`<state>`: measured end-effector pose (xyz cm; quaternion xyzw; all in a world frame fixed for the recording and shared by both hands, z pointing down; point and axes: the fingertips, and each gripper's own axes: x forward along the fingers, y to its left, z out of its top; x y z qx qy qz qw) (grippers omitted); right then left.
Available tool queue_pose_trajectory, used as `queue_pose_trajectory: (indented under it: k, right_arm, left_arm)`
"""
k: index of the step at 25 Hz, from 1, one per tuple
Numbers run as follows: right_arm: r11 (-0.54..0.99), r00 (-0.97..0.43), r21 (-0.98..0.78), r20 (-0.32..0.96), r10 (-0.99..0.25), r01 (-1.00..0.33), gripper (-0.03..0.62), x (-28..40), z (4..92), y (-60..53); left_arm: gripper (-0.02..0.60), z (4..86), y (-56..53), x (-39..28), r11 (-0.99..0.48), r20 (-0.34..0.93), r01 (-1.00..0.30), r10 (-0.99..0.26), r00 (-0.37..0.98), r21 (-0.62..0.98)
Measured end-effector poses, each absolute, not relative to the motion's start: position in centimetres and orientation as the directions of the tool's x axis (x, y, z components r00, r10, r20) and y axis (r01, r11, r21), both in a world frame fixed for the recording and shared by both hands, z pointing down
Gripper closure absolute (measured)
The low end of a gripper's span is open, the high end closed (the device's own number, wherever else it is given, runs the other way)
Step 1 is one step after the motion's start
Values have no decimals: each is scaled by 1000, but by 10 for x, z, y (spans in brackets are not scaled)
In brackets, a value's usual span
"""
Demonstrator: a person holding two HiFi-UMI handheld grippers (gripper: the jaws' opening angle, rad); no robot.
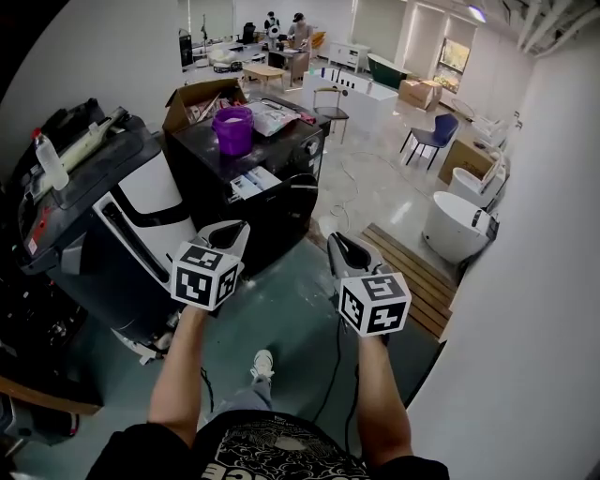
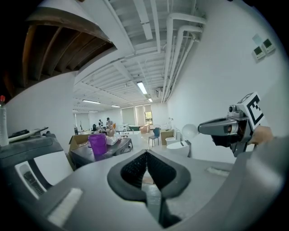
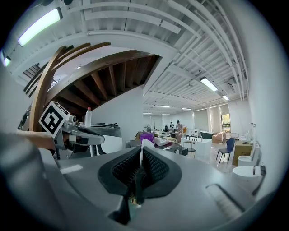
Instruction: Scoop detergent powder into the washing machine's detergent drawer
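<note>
Over grey-green showroom floor (image 1: 286,314), holding grey left gripper (image 1: 234,228) and right gripper (image 1: 339,242) forward on outstretched forearms, both pressed together.

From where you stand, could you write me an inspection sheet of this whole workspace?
Surface: black appliance top, crowded.
Job's things: purple bucket on that top; scoop and detergent drawer, nothing seen.
Clutter: open cardboard box and a bag beside the bucket; a bottle on the tilted machine at left.
Grippers: left gripper and right gripper both have jaws together, hold nothing, and are raised over the floor.
Cables: dark cable on the floor by the person's feet.
Surroundings: white bathtub, wooden platform, blue chair, people far at the back.
</note>
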<state>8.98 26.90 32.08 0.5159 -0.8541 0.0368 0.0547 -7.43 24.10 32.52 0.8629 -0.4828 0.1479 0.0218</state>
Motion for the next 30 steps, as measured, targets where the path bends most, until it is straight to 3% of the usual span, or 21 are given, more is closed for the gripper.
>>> queue_pose_trajectory:
  k: [30]
  right_arm:
    - [458, -455, -27, 181, -872, -888, 557, 40, 318, 0]
  left_arm:
    - [577, 339, -34, -139, -514, 313, -855, -825, 470, -70]
